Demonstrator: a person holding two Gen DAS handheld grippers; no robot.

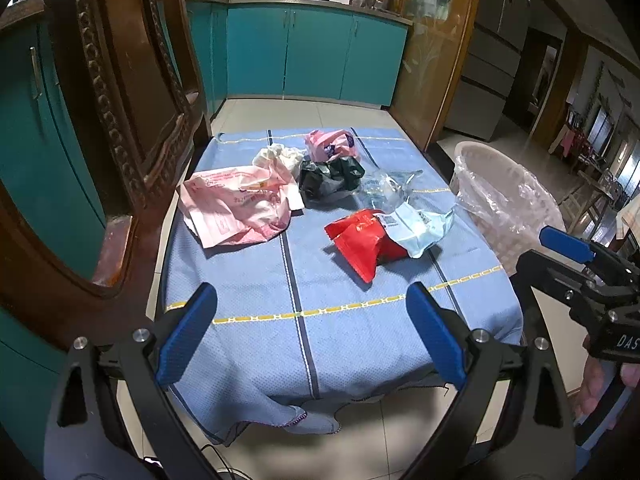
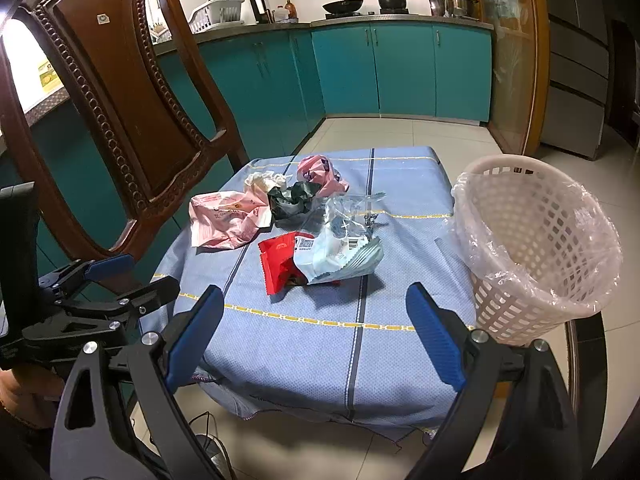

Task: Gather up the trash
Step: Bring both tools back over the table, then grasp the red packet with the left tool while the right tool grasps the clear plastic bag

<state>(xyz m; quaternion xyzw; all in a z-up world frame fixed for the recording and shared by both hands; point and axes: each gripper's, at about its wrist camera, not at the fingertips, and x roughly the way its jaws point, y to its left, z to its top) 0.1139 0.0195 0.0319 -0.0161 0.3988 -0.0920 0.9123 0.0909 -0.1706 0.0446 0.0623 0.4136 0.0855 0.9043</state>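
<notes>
Two grippers hover over the near edge of the blue-clothed surface, both with jaws wide apart and empty. Ahead of the right gripper jaws lie a red wrapper and a pale blue packet; the lined basket stands beyond the right-hand jaw. Past the left gripper jaws lies a pink bag.
</notes>
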